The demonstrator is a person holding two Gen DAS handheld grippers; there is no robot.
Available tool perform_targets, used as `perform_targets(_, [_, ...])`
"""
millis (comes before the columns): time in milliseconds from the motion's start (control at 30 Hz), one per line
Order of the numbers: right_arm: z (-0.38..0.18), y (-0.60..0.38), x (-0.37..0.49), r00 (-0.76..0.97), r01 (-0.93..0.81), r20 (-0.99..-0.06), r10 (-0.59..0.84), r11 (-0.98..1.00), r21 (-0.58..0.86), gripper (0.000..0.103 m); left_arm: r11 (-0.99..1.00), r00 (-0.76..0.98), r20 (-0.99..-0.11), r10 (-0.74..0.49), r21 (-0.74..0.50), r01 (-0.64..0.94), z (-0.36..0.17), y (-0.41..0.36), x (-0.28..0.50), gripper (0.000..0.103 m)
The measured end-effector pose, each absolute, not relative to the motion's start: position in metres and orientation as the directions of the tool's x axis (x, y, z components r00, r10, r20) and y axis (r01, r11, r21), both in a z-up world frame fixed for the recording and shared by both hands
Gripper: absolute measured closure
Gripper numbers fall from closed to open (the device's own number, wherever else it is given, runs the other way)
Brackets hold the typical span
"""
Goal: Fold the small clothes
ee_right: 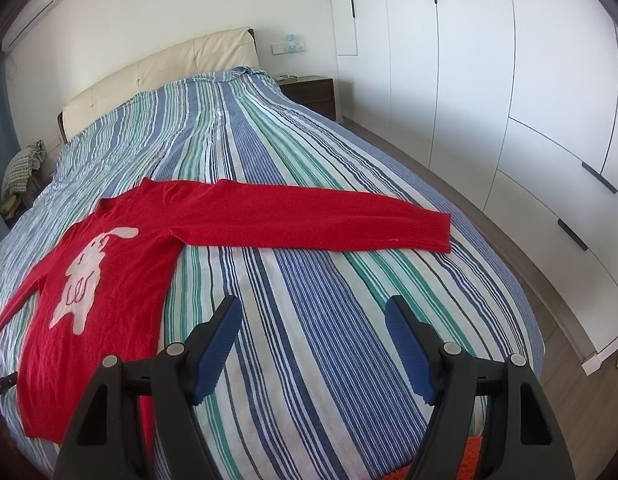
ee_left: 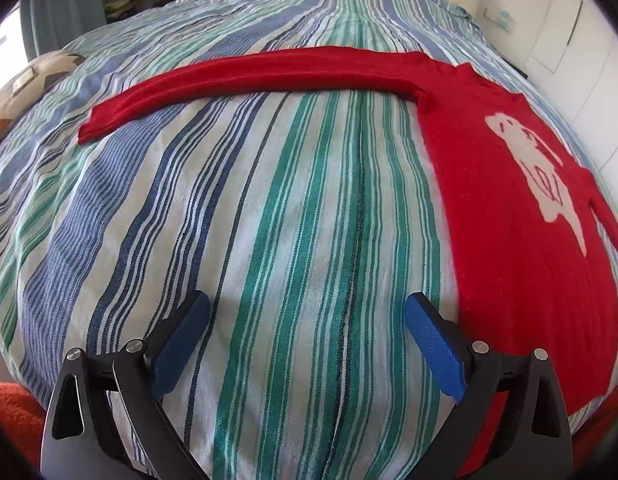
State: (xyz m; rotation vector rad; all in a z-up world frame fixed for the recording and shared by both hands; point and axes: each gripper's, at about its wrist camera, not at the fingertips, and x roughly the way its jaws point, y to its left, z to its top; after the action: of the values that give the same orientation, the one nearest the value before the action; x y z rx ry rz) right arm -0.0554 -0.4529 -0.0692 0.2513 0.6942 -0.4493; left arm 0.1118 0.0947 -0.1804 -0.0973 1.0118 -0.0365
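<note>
Left wrist view: blue fingers [ee_left: 181, 344] of the left gripper [ee_left: 307, 340] spread wide, empty, above the striped bed [ee_left: 269, 220]. Right gripper [ee_right: 313, 344] likewise released. Red sweater [ee_right: 121, 264] lies flat, sleeves outstretched, a white rabbit motif [ee_right: 85, 276] on its chest.

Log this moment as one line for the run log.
stage: pre-grasp | red sweater: flat on striped bedspread, sleeves spread | left gripper: open | right gripper: open
</note>
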Motion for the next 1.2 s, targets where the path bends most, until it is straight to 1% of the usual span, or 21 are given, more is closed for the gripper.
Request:
perform_targets(333, [-0.072, -0.4522, -0.0544, 0.671, 0.482, -0.673, -0.312, 0.873, 0.076, 0.03, 0.996, 0.531, -0.844, -0.068, -0.09, -0.016, -0.182, 0.0957, 0.1118, 0.001])
perform_targets(1200, [-0.0756, -0.4522, -0.0533, 0.665, 0.487, -0.68, -0.309, 0.87, 0.08, 0.03, 0.998, 0.535, -0.843, -0.053, -0.069, -0.01, -0.1828, 0.0944, 0.109, 0.001])
